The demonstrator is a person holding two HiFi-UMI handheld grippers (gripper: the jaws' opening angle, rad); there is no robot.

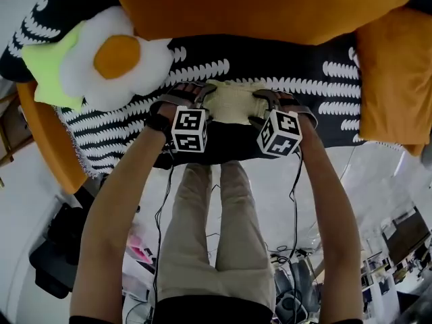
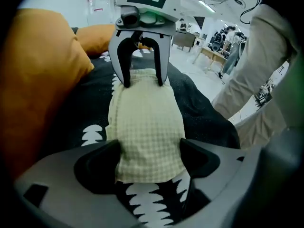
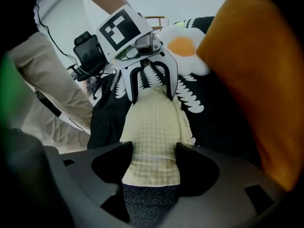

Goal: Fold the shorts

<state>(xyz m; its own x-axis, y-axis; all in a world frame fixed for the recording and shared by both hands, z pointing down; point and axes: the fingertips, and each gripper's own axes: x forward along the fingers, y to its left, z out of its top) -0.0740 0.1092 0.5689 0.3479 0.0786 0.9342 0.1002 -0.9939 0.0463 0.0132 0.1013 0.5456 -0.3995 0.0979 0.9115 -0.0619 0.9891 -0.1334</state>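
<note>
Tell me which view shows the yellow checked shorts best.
The left gripper view: the shorts lie there full length, a narrow checked strip on the black blanket, barely covered. The right gripper view shows the strip from the other end, its near edge shadowed. The head view shows only a small patch.

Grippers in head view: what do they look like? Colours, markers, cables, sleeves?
The left gripper and right gripper match: light body and dark fingers, each carrying a white cube with black square markers. A thin black cable hangs from each. The forearms are bare; dark short sleeves seem to show at the bottom edge.
</note>
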